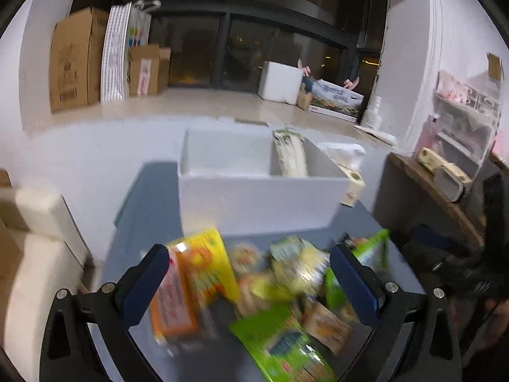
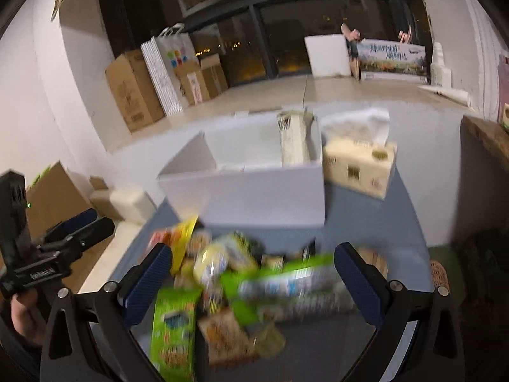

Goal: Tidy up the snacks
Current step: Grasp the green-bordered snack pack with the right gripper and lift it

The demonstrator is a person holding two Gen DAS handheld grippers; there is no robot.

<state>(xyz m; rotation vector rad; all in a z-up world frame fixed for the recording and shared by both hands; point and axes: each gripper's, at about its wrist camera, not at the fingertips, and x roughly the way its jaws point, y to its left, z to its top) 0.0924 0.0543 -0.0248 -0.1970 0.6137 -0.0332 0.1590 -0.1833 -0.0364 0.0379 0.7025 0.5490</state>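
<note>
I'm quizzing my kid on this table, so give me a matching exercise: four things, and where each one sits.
Things:
1. white box
2. tissue pack
3. pale packet
4. snack pile

Places:
A. nearest the grippers
B. standing inside the box
C. right of the box
D. behind the snack pile

Pairs: 1-D, 2-C, 3-B, 4-A

Snack pile [image 1: 254,286] at the tabletop's near edge is smeared with motion blur, labels unreadable. Green packet [image 1: 283,347] runs off the bottom edge. White box [image 2: 254,194] hides its own floor.
</note>
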